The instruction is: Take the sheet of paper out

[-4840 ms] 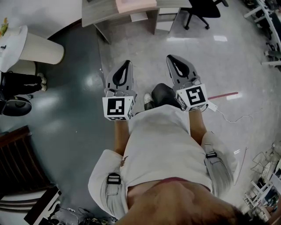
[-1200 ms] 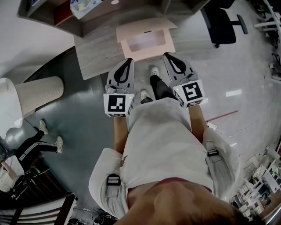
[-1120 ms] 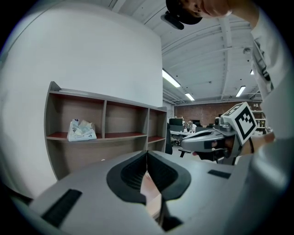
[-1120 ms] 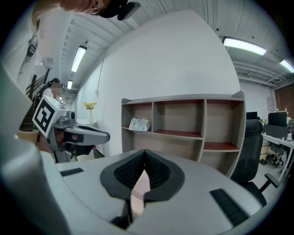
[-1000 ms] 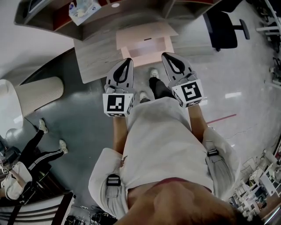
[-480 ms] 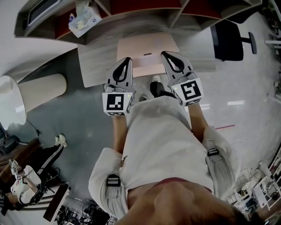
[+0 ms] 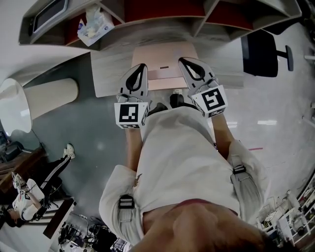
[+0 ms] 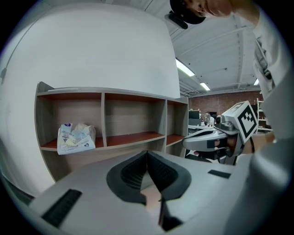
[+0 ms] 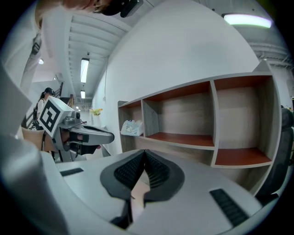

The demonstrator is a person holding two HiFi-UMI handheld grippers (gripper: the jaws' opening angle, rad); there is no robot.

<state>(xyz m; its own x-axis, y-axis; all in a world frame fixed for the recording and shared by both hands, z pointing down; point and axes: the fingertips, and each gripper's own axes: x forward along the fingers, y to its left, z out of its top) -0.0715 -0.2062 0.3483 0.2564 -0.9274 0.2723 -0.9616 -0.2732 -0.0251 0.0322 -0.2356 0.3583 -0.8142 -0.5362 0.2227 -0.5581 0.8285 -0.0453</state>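
A pale pink flat case (image 7: 165,58) lies on the grey wooden desk (image 7: 110,69), in front of a shelf unit with red-brown boards (image 7: 162,10). No separate sheet of paper can be made out. My left gripper (image 7: 141,66) is shut and empty, its tip over the desk at the case's left edge. My right gripper (image 7: 182,60) is also shut and empty, with its tip over the case's right part. In the left gripper view the shut jaws (image 8: 147,152) point at the shelves, and the right gripper (image 8: 216,137) shows beside them. The right gripper view shows its own shut jaws (image 9: 144,151).
A plastic tissue pack (image 7: 96,24) sits in the leftmost shelf compartment. A black office chair (image 7: 266,51) stands to the right of the desk. A pale cylindrical pedestal (image 7: 49,96) stands at the left, and a person (image 7: 34,192) is on the floor side at lower left.
The desk, pink case and shelves have come closer, now lying under both gripper tips. Both grippers stayed shut and side by side.
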